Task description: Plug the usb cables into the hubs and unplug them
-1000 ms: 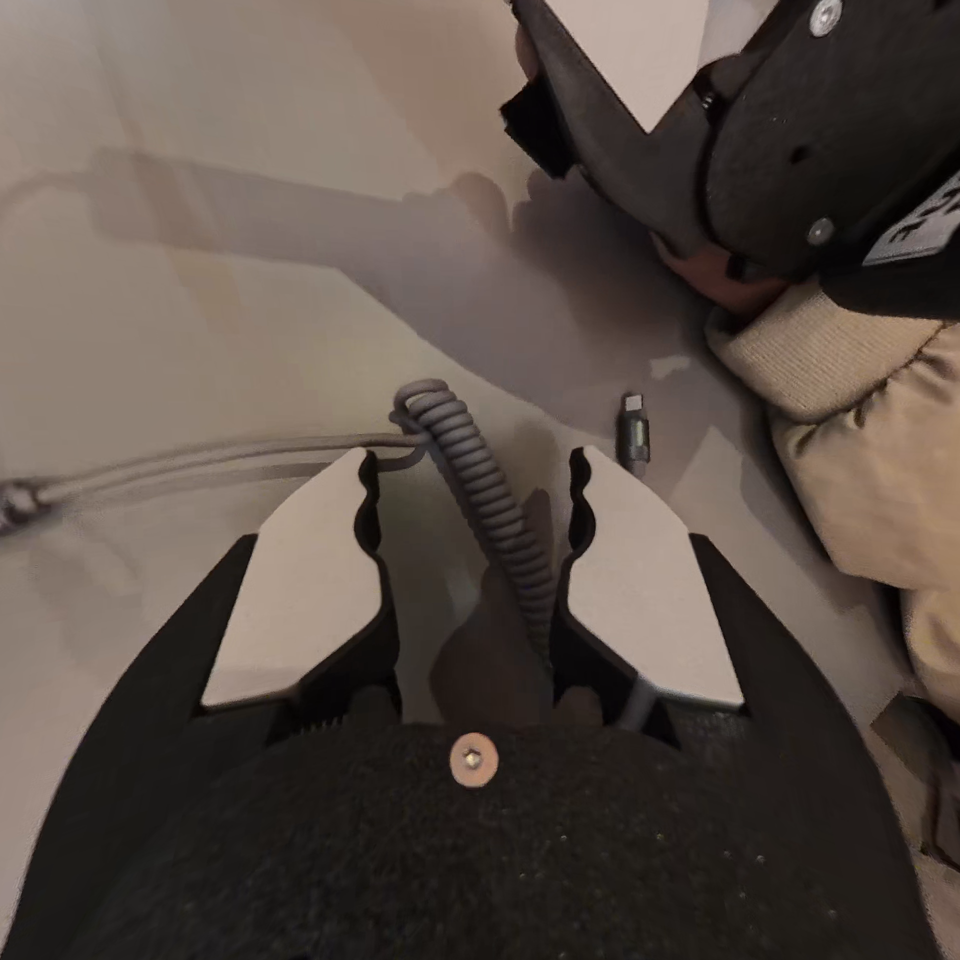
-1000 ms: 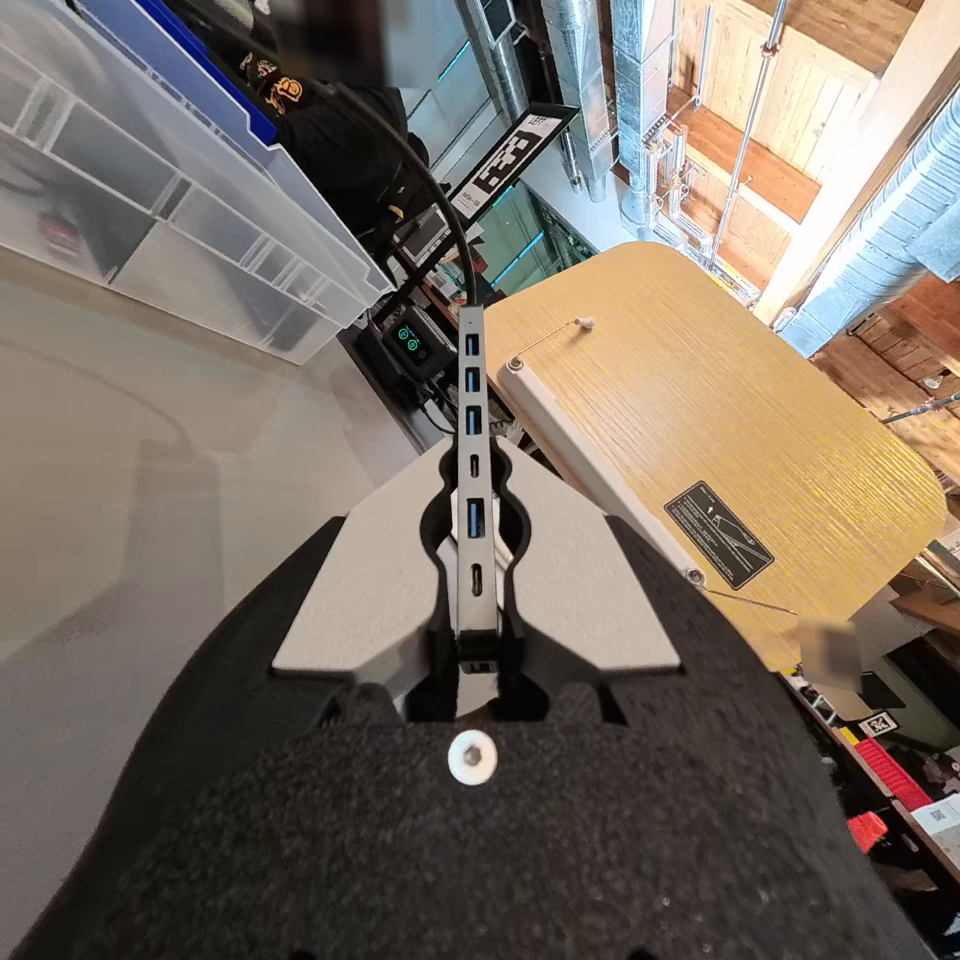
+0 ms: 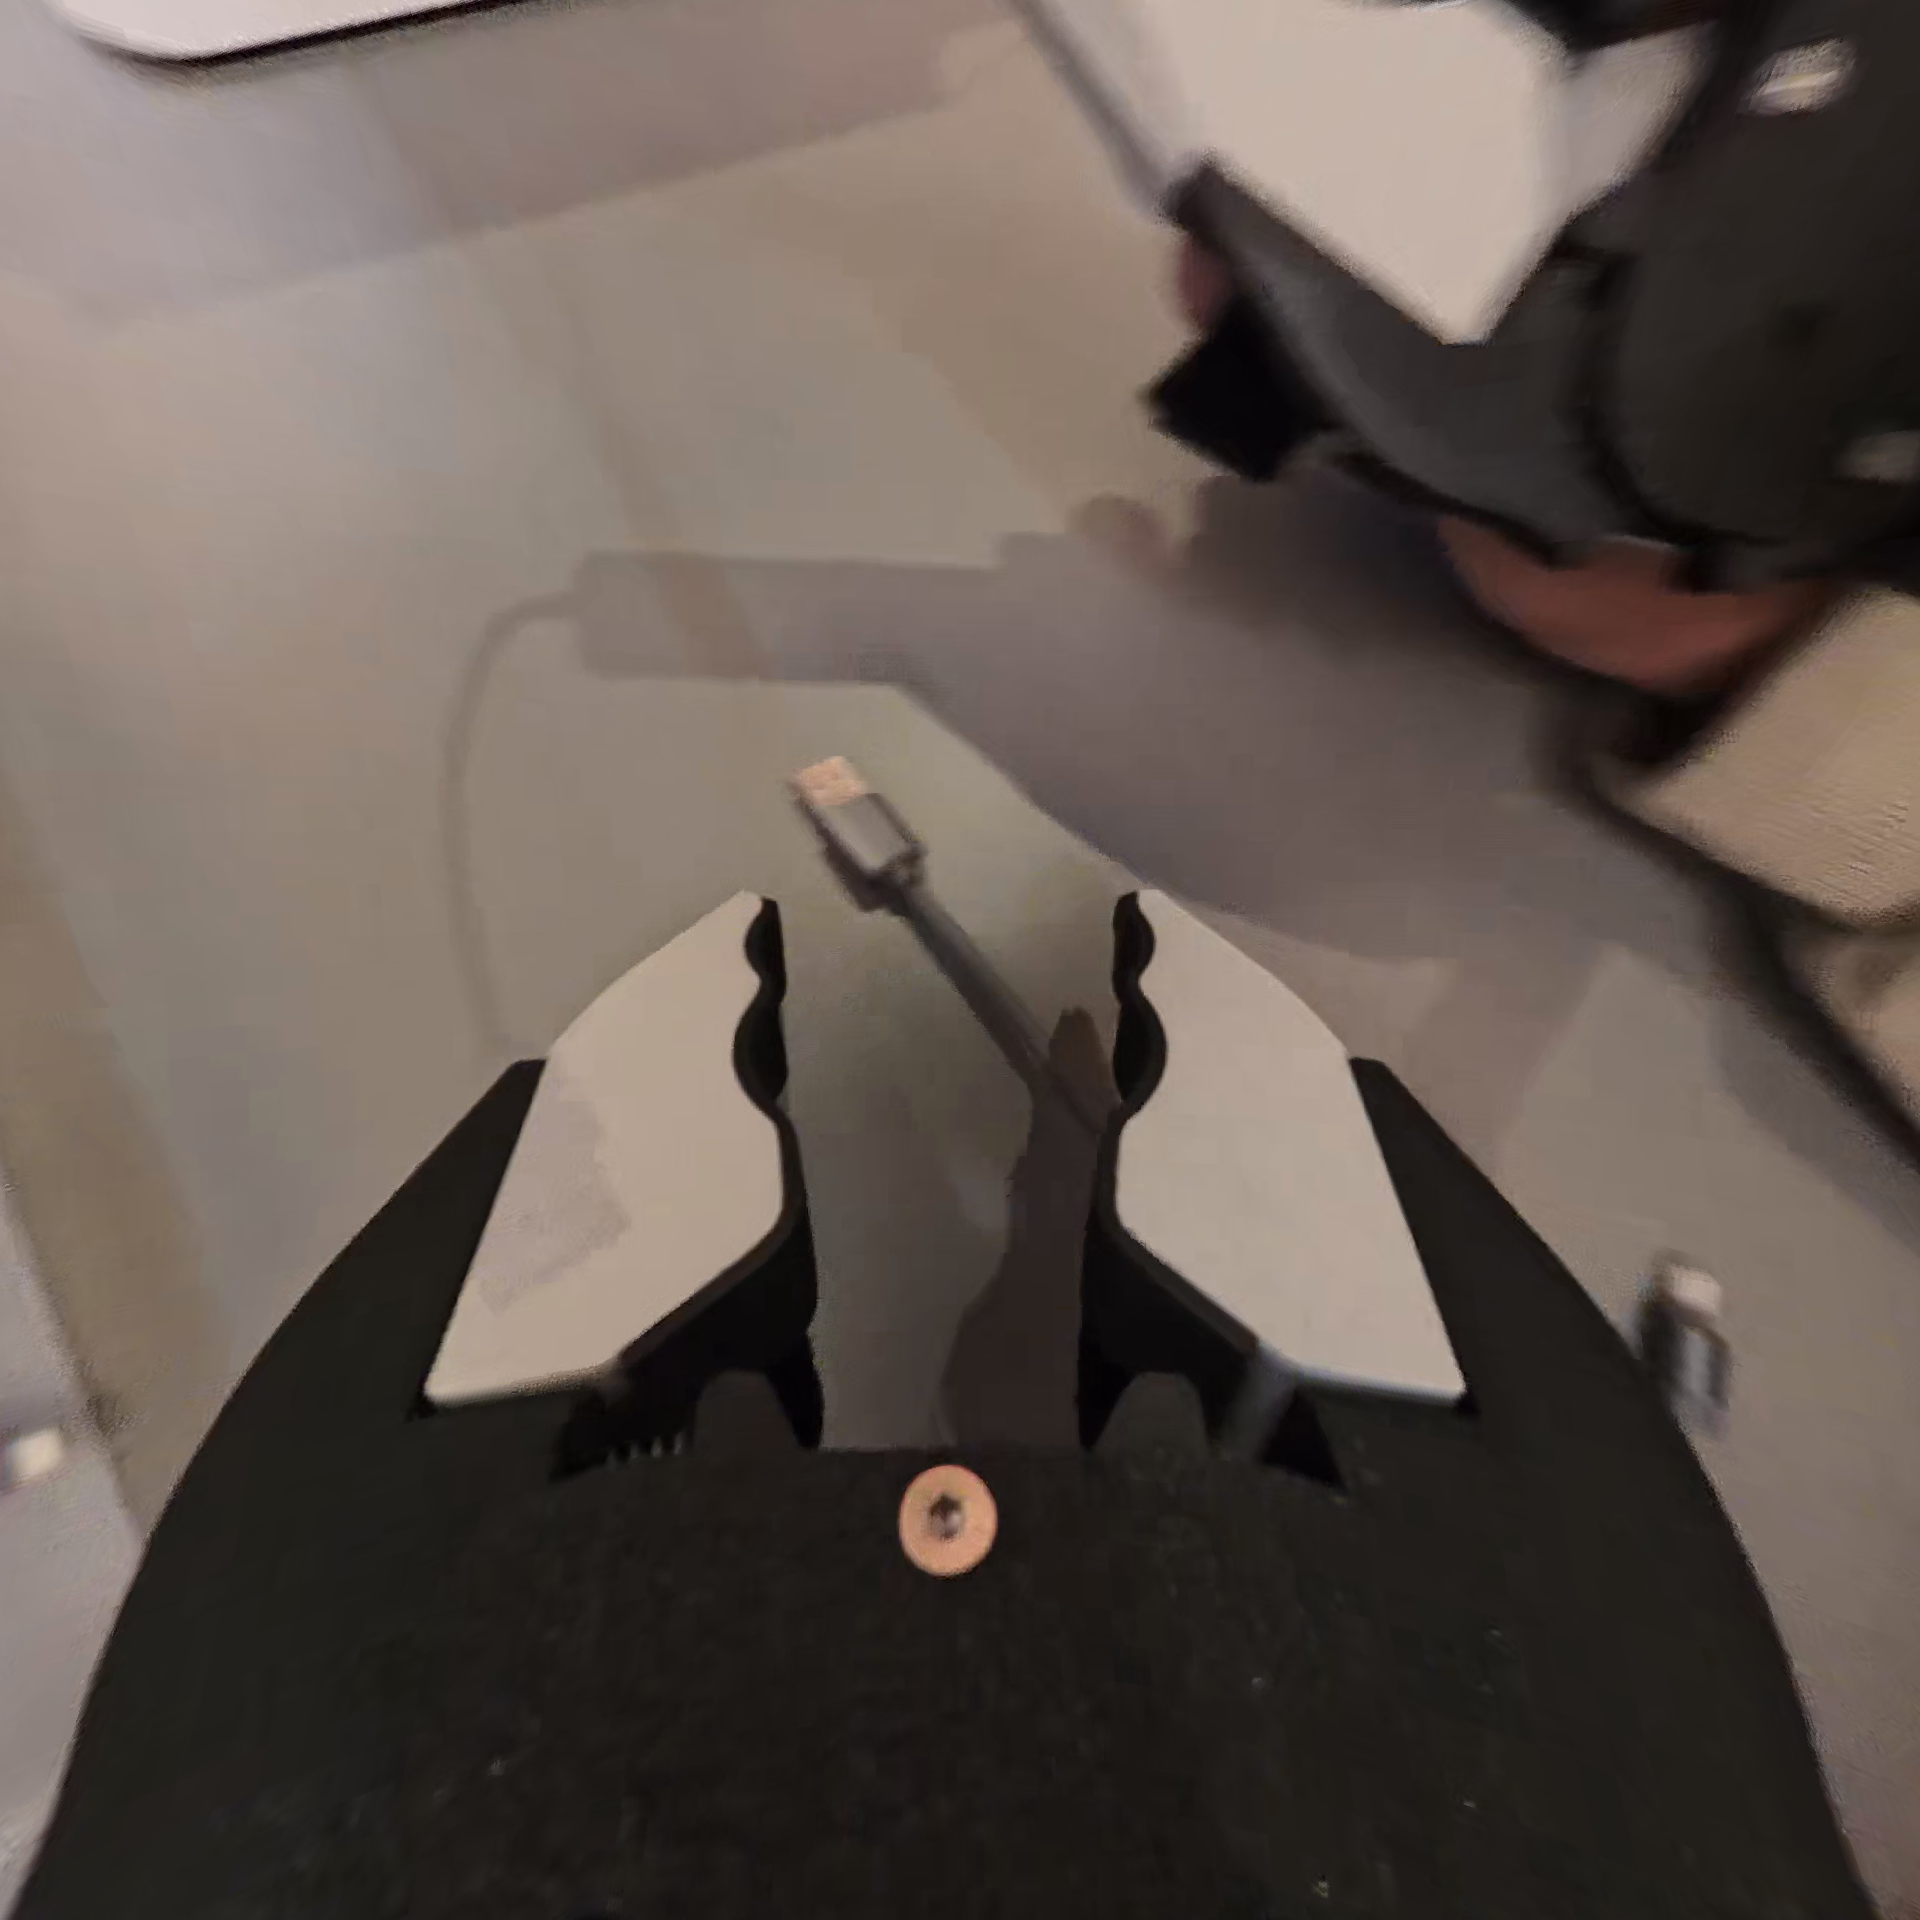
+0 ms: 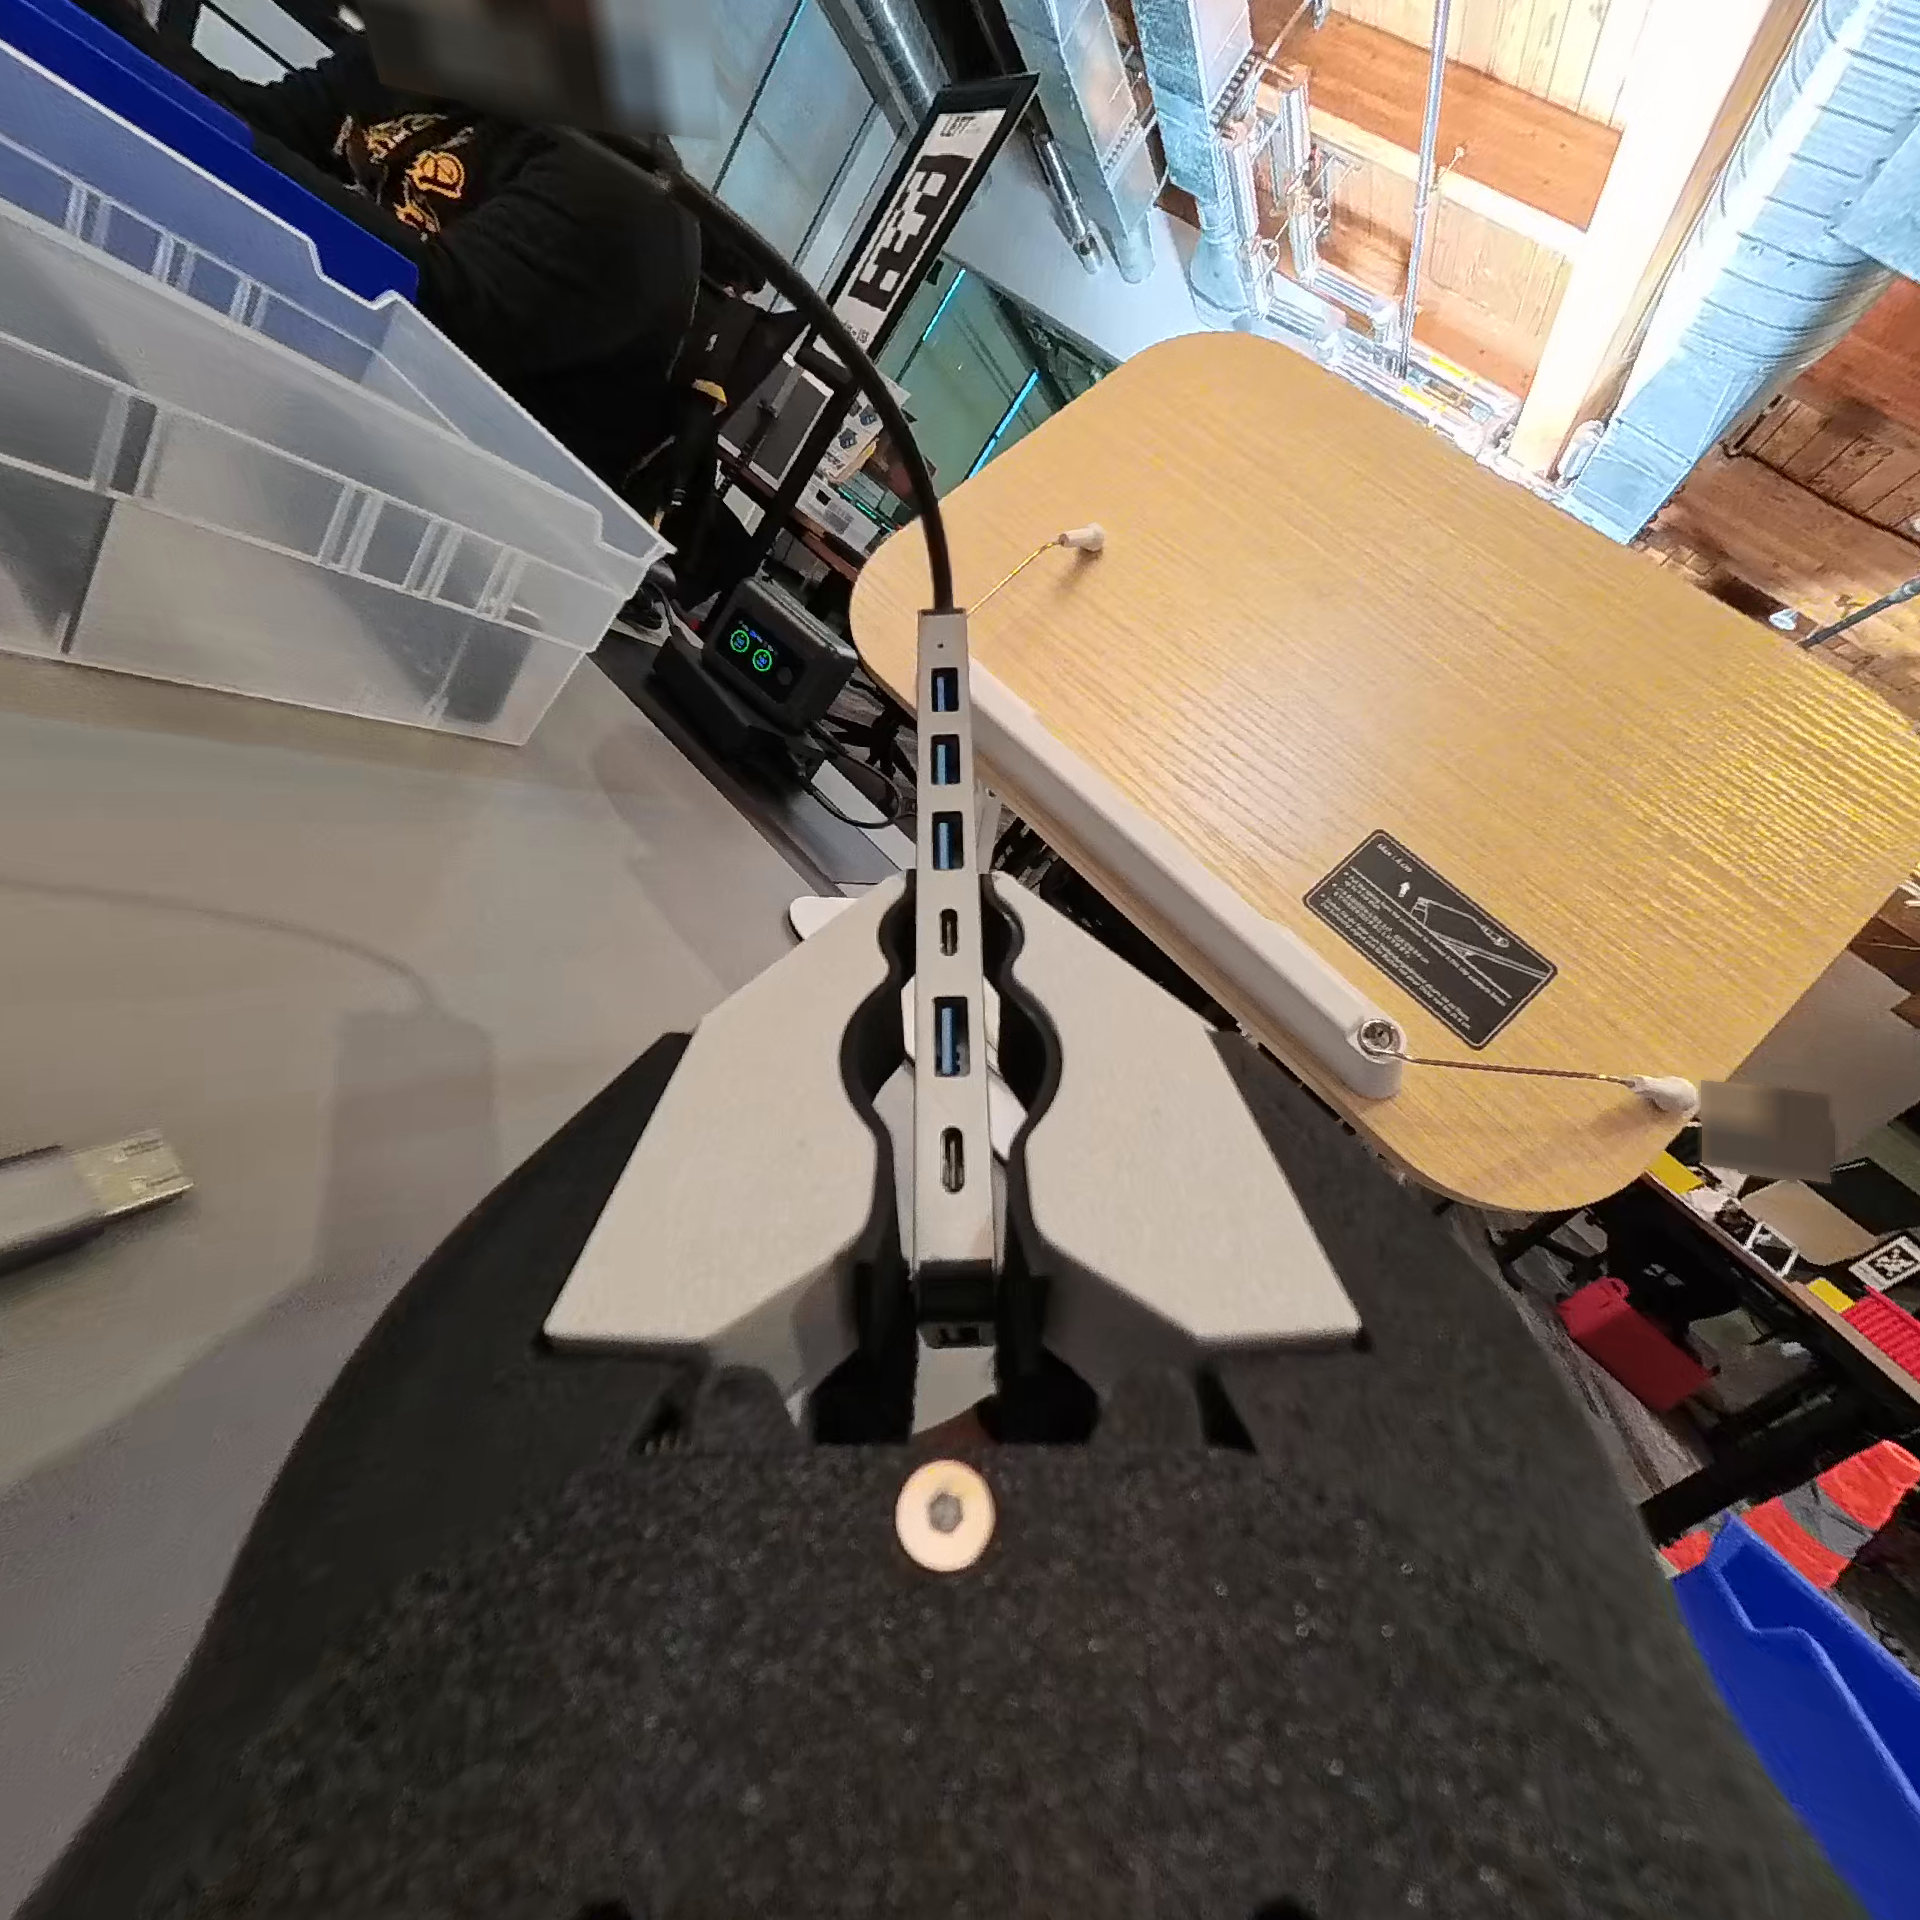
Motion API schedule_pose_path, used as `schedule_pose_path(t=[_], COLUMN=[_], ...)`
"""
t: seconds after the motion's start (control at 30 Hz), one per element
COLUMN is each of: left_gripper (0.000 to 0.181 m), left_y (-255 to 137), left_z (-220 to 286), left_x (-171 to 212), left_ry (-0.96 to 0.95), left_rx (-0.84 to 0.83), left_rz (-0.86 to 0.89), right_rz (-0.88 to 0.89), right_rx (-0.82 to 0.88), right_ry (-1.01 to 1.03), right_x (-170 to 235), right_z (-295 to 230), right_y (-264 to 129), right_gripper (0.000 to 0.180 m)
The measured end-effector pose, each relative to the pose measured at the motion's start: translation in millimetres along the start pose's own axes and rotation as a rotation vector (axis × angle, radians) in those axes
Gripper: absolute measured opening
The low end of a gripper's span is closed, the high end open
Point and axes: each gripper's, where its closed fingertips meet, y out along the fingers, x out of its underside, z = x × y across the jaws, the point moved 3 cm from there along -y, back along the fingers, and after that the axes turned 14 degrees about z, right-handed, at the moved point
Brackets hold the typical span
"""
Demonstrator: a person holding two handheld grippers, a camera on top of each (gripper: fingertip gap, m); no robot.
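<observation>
USB hub (image 4: 951, 966) clamped between right fingers (image 4: 1143, 1122); left fingers (image 3: 665, 1122) wide over cable plug (image 3: 857, 826).

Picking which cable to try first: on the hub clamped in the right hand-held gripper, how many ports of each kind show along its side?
blue rectangular ports: 4
small oval ports: 2
Total: 6 ports along the side of the hub, which the right hand-held gripper is shut on.
</observation>
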Motion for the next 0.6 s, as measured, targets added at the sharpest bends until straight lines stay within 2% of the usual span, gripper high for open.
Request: schedule_pose_path(t=[0.27, 0.33, 0.4, 0.6], left_gripper=[0.059, 0.044, 0.018, 0.016], left_y=[29.7, 32.1, 33.7, 30.3], left_z=[-4.5, -3.7, 5.0, 19.3], left_x=[11.7, 11.4, 11.8, 12.9], left_ry=[-0.017, 0.049, 0.081, 0.197], left_rx=[-0.076, -0.102, -0.066, 0.072], left_rz=[-0.07, -0.053, -0.026, -0.047], right_rz=[0.003, 0.001, -0.002, -0.023], right_rx=[-0.008, -0.006, -0.002, -0.02], right_ry=[-0.011, -0.008, -0.005, -0.053], right_x=[-0.7, -0.5, 0.3, 4.0], right_z=[-2.1, -1.5, -0.8, -5.0], right_y=[0.3, 0.3, 0.5, 1.8], right_gripper=[0.009, 0.009, 0.009, 0.009])
